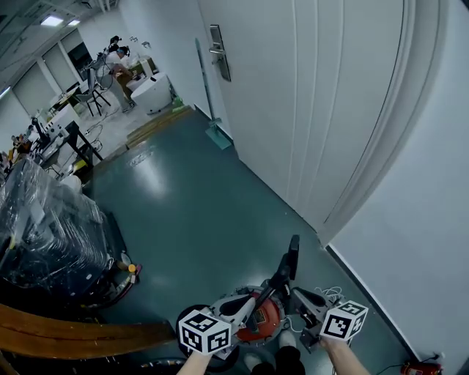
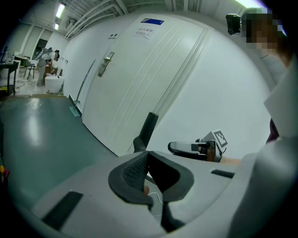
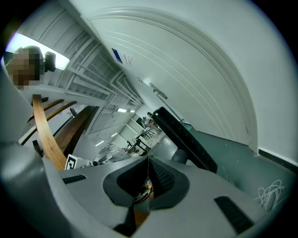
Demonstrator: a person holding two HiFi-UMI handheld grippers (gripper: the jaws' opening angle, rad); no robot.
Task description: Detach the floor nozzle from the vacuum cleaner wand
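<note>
Jaws of the left gripper (image 2: pixel 148 160) are pressed together, holding nothing. Between the two grippers and just ahead, the black floor nozzle (image 1: pixel 293 256) juts up from the red vacuum cleaner (image 1: pixel 265 322) on the green floor (image 1: pixel 190 212). The right gripper (image 3: pixel 149 165) is likewise closed and empty.

Glossy teal floor (image 1: pixel 190 212), white door (image 1: pixel 293 88), ceiling light (image 1: pixel 51 20), possibly plastic-wrapped goods (image 1: pixel 44 234)

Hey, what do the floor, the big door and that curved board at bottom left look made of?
Floor: smooth teal coating, probably epoxy paint or vinyl; it mirrors the ceiling lights.
Door: white matte paint over wood or metal, cannot tell which; shallow vertical grooves.
Curved board: wood, perhaps bent plywood; warm brown with a visible edge.
</note>
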